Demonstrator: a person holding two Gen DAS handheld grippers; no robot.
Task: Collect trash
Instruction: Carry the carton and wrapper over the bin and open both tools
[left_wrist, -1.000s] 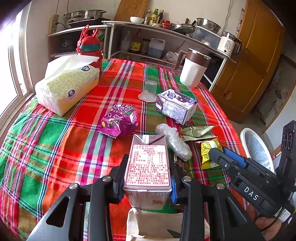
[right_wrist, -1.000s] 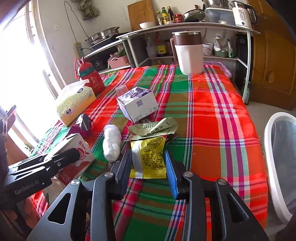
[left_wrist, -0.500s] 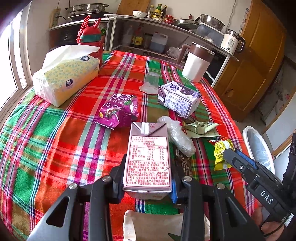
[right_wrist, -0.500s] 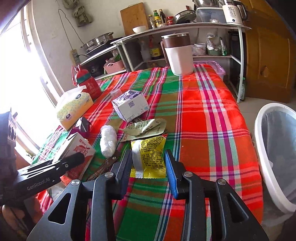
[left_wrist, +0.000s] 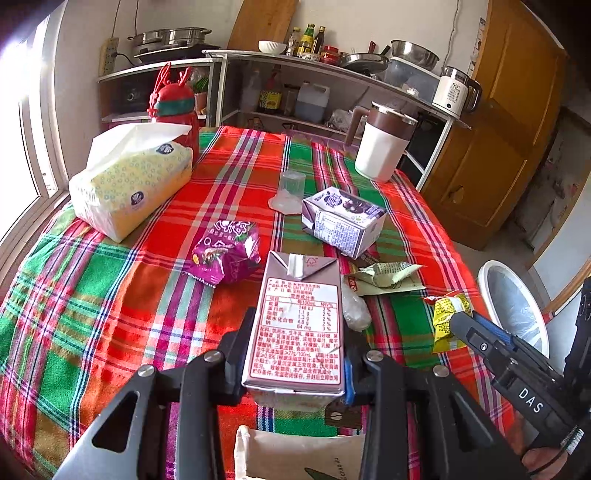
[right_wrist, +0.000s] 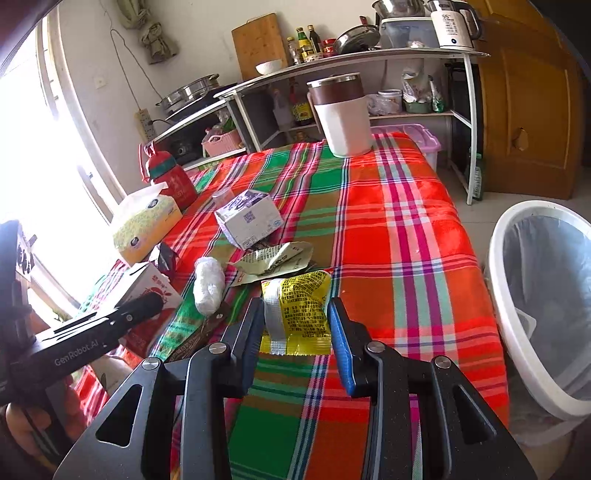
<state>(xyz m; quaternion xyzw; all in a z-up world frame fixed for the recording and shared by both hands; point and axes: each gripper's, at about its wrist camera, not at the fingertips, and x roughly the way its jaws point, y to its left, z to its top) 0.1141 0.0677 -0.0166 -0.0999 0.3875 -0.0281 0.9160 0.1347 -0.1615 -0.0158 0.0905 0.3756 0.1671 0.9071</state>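
A red-and-white drink carton (left_wrist: 295, 328) is clamped between the left gripper's (left_wrist: 293, 354) jaws, lifted over the plaid tabletop (left_wrist: 110, 295), its printed nutrition panel facing up. A crumpled yellow snack wrapper (right_wrist: 295, 310) sits pinched in the right gripper's (right_wrist: 295, 328) jaws. On the cloth lie a purple snack bag (left_wrist: 225, 251), a purple-and-white carton (left_wrist: 343, 221) on its side, a pale green wrapper (left_wrist: 384, 277) and a wad of clear plastic (right_wrist: 208, 284). A white, plastic-lined bin (right_wrist: 543, 302) stands on the floor beside the tabletop.
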